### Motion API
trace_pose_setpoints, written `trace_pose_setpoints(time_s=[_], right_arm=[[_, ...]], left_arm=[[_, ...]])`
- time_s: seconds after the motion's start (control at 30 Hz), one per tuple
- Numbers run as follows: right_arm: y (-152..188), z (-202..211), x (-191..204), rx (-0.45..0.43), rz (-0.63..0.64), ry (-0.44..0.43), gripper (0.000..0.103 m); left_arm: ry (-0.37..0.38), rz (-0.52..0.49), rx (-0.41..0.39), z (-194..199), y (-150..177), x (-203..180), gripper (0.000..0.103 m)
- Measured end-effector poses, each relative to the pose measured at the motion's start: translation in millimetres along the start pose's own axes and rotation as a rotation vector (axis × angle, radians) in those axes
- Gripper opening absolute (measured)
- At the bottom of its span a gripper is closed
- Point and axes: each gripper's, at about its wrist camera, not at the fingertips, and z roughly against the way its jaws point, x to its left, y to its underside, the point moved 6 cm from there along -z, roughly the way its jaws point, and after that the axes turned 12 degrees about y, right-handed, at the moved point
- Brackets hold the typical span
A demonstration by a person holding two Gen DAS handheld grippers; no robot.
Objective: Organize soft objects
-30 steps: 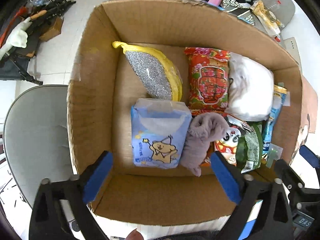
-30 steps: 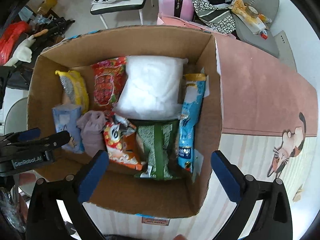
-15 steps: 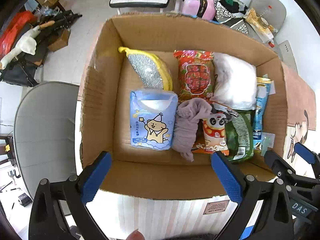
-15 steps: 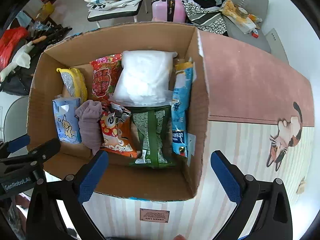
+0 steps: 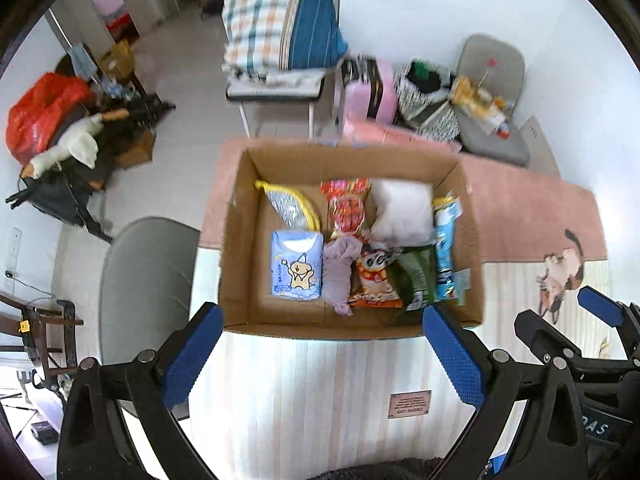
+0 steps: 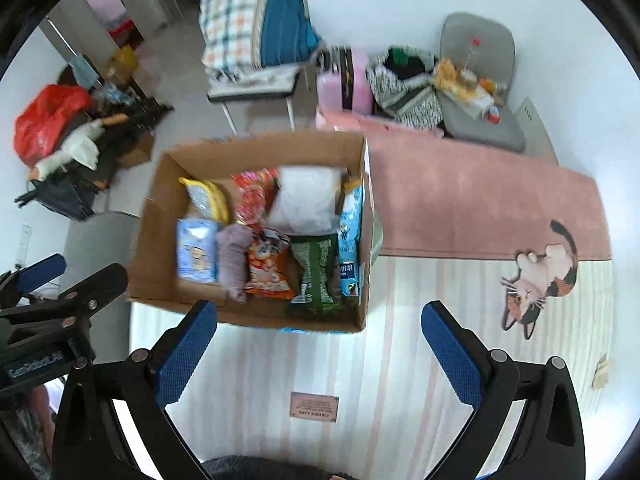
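An open cardboard box (image 5: 248, 200) stands on a striped and pink mat (image 5: 304, 392). It holds a blue tissue pack (image 5: 296, 264), a purple cloth (image 5: 340, 268), a yellow sponge pack (image 5: 292, 208), red snack bags (image 5: 348, 208), a white soft bag (image 5: 404, 212) and green and blue packets. My left gripper (image 5: 320, 356) is open and empty, high above the box's near edge. My right gripper (image 6: 318, 354) is open and empty, above the mat near the box (image 6: 160, 216). Each gripper shows in the other's view.
A grey chair (image 5: 148, 288) stands left of the box. A chair with a folded plaid quilt (image 5: 280, 28), a pink suitcase (image 5: 368, 92) and a grey seat with clutter (image 5: 492, 92) are at the back. A cat picture (image 6: 540, 276) marks the mat's right side.
Both grippers have pulled up and back from the box, which now looks smaller and farther. The box's contents have not moved. Both grippers stay open.
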Motion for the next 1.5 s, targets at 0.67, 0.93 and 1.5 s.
trace_pose_setpoints(time_s=[0.67,0.93,1.5], right_arm=[[40.6,175.4,-36.6,-0.27,-0.032,0.008,0.103],[54.9,196.5,-45.1,-0.305,-0.035,0.045,0.103],[54.6,176.3,-47.4,-0.275,-0.027,0.118,0.103]], left_arm=[[0.006,-0.028,-0.246,147.5,32.5,-32.7,0.102],[-0.009,-0.023,-0.259,153.4,43.5,-33.2,0.102],[-0.018,0.001,-0.205,129.4,57.7,-23.9,0.102]])
